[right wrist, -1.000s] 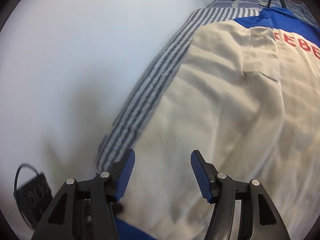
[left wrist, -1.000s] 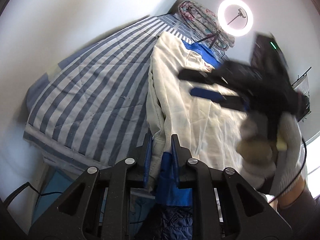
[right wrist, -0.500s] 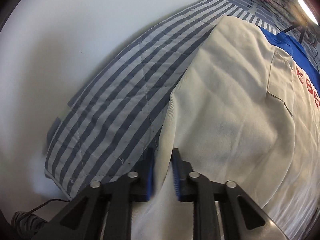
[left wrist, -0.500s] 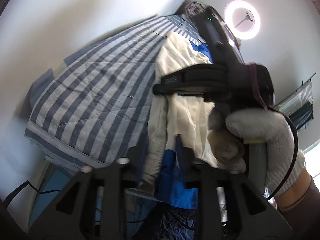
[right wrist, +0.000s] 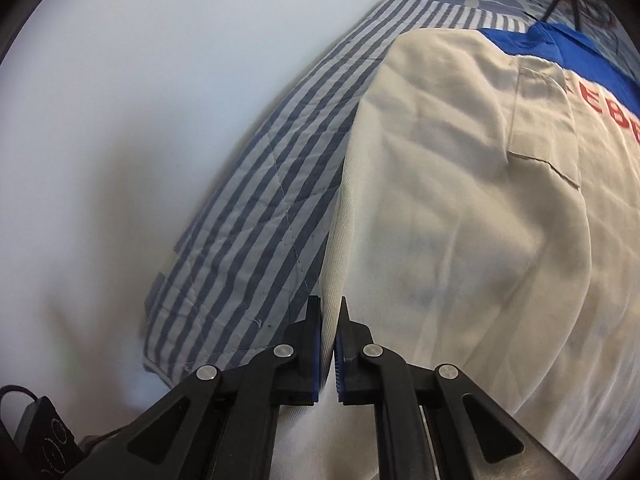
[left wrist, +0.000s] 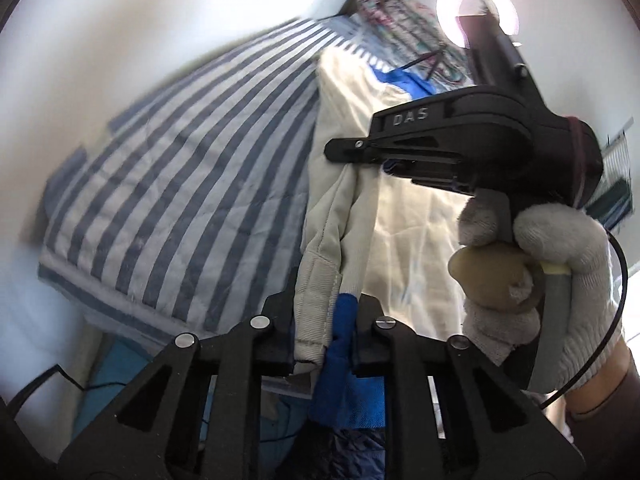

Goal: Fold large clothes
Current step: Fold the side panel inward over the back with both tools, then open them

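A large cream jacket (left wrist: pixel 412 220) with a blue yoke and red letters lies along a bed with a blue-and-white striped quilt (left wrist: pixel 200 184). My left gripper (left wrist: pixel 326 312) holds a cream cuff and a fold of blue cloth at the jacket's near end. Its jaws are closing, with the cloth bunched between the pads. In the right wrist view, the jacket (right wrist: pixel 460 200) fills the right side. My right gripper (right wrist: pixel 329 312) is shut on its left edge, beside the quilt (right wrist: pixel 272 220). From the left wrist, the right gripper (left wrist: pixel 340 150) shows side-on above the jacket, carried by a gloved hand (left wrist: pixel 560 264).
A lit ring light (left wrist: pixel 476 12) and a patterned bundle (left wrist: pixel 396 20) stand at the far end of the bed. A white wall (right wrist: pixel 120 120) runs along the bed's left side. On the floor lies a black device with a cable (right wrist: pixel 36 440). Dark blue quilted cloth (left wrist: pixel 352 452) hangs below my left gripper.
My right gripper, open over the jacket a second ago, has moved to the jacket's left edge and shut on it. My left gripper's jaws widened, then came together again on the cuff.
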`<state>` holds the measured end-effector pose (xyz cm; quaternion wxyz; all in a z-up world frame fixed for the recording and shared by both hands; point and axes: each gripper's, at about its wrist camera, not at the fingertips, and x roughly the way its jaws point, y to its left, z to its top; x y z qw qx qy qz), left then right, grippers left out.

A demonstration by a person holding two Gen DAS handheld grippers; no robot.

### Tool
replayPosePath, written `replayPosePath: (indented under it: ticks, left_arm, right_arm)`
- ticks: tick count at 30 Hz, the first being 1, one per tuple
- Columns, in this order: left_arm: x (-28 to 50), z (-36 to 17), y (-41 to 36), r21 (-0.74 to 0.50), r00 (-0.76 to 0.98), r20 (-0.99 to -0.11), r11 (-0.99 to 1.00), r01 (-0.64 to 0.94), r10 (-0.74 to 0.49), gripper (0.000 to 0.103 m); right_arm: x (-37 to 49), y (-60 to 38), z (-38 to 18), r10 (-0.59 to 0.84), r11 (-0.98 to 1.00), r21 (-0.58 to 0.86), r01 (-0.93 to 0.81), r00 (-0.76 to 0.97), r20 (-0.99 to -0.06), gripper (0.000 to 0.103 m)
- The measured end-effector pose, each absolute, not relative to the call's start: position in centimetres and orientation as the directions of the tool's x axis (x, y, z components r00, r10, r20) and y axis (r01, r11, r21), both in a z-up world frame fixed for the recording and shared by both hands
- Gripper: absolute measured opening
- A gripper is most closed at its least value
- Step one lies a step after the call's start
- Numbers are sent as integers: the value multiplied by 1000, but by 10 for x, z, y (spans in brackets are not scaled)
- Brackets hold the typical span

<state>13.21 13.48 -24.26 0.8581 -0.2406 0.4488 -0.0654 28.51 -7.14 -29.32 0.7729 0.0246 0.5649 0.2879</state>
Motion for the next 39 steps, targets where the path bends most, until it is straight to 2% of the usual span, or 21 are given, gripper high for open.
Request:
replayPosePath:
  ticks: [10, 19, 24, 32, 37, 39]
  left_arm:
    - [124, -198, 46, -268, 634, -724, 957, 108, -274, 14]
    - [127, -209, -36, -183, 582, -758, 952, 245, -295, 14]
    - [131, -225, -57, -207, 536, -780, 942, 263, -322, 14]
    - [144, -246, -75, -251, 471, -806, 927, 280, -360, 15]
    - [126, -235, -64, -306, 455, -785, 901, 306, -421, 23]
    - [113, -224, -49, -339, 453, -764, 883, 324, -459, 23]
  right_arm:
    - [284, -183, -269, 647, 761, 576, -300, 269, -714, 3]
    - [272, -271, -299, 670, 733, 662, -158, 334, -663, 3]
    - [263, -304, -315, 668, 724, 682, -101, 349, -658, 2]
    - [253, -317, -331, 591, 792, 605, -77, 342, -731, 2]
    - [256, -310, -332, 578, 810, 577, -105, 318, -752, 2]
    - [257, -309, -330, 579, 813, 567, -135, 298, -759, 8]
